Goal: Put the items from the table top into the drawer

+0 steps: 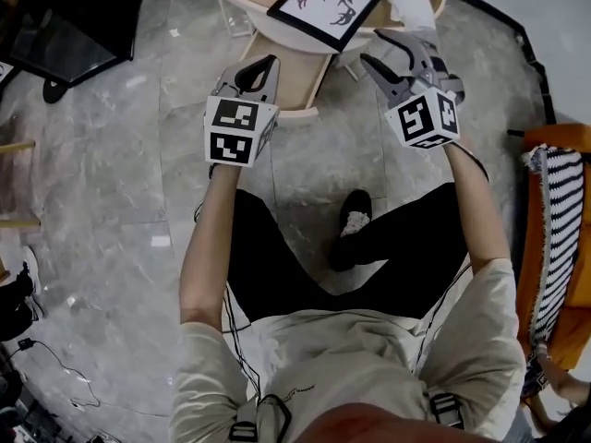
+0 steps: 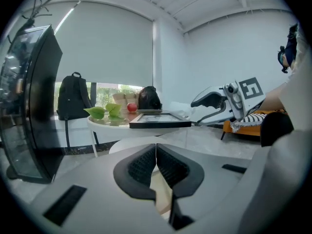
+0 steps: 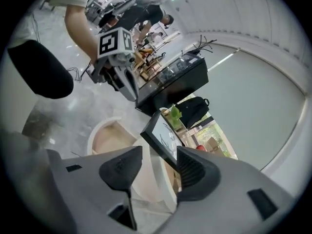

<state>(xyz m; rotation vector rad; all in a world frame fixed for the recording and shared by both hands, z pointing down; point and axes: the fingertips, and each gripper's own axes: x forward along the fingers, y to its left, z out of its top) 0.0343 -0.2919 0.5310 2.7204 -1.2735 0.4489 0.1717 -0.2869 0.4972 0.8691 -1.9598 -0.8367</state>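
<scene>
A black picture frame with a branch drawing lies on the round white table. Under the table top the wooden drawer stands pulled out. My right gripper is open beside the frame's near edge; in the right gripper view the frame's corner shows between the jaws and the pads do not touch it. My left gripper hovers over the drawer, shut with nothing in it. Green leaves and a red apple also sit on the table.
A dark bag stands at the table's back. A black display cabinet and a backpack are at the left. An orange seat with a striped cloth is at my right. The person's shoe is on the marble floor.
</scene>
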